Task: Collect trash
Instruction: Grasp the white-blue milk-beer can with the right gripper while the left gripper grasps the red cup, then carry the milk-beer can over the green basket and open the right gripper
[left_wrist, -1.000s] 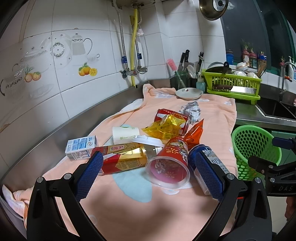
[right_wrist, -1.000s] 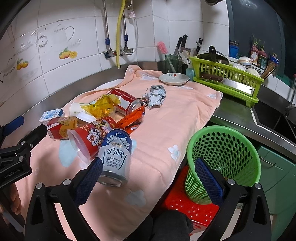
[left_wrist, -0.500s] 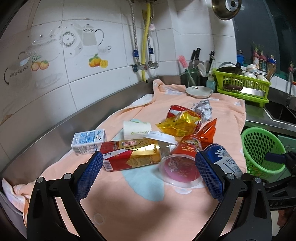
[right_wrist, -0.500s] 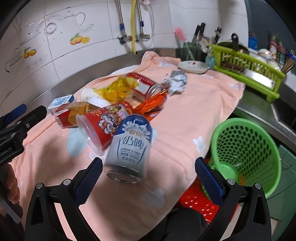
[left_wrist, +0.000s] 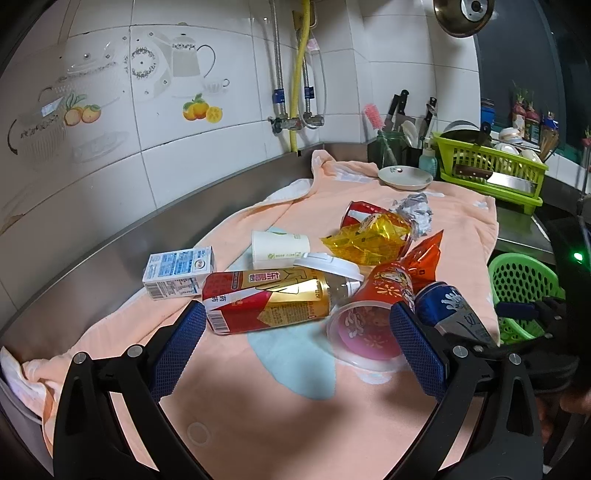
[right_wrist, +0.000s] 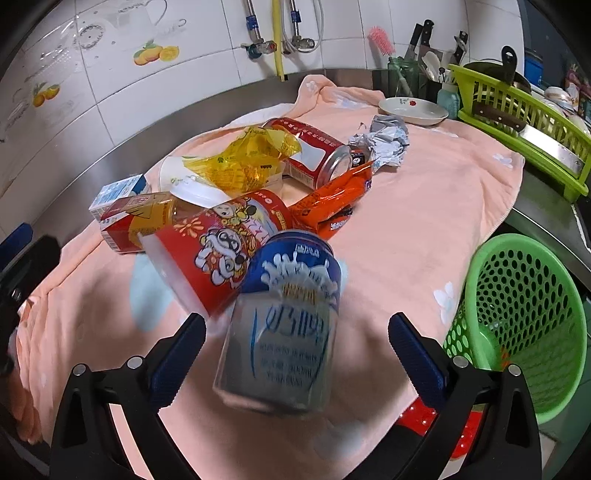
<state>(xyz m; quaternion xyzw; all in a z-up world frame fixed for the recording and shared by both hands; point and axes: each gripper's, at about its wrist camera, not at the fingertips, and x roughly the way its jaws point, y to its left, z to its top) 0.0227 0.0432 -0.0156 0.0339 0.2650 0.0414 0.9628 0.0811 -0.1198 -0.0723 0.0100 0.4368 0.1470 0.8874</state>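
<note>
Trash lies piled on a peach towel (left_wrist: 258, 406): a blue and silver can (right_wrist: 284, 325), a red noodle cup (right_wrist: 218, 254), a red and gold carton (left_wrist: 266, 302), a small milk carton (left_wrist: 177, 269), a paper cup (left_wrist: 280, 247), a yellow wrapper (left_wrist: 369, 240), an orange wrapper (right_wrist: 328, 203), a red can (right_wrist: 314, 155) and crumpled foil (right_wrist: 380, 140). My right gripper (right_wrist: 295, 354) is open, its jaws on either side of the blue can without touching it. My left gripper (left_wrist: 295, 347) is open and empty, just short of the carton and cup.
A green mesh basket (right_wrist: 517, 314) stands below the counter's right edge, over something red (right_wrist: 443, 424). A plate (left_wrist: 404, 176), a knife holder (left_wrist: 402, 147) and a green dish rack (left_wrist: 491, 173) stand at the back. A tiled wall runs along the left.
My right gripper has moved in toward the blue can, which now sits between its open jaws. My left gripper has drifted a little forward and left over the towel.
</note>
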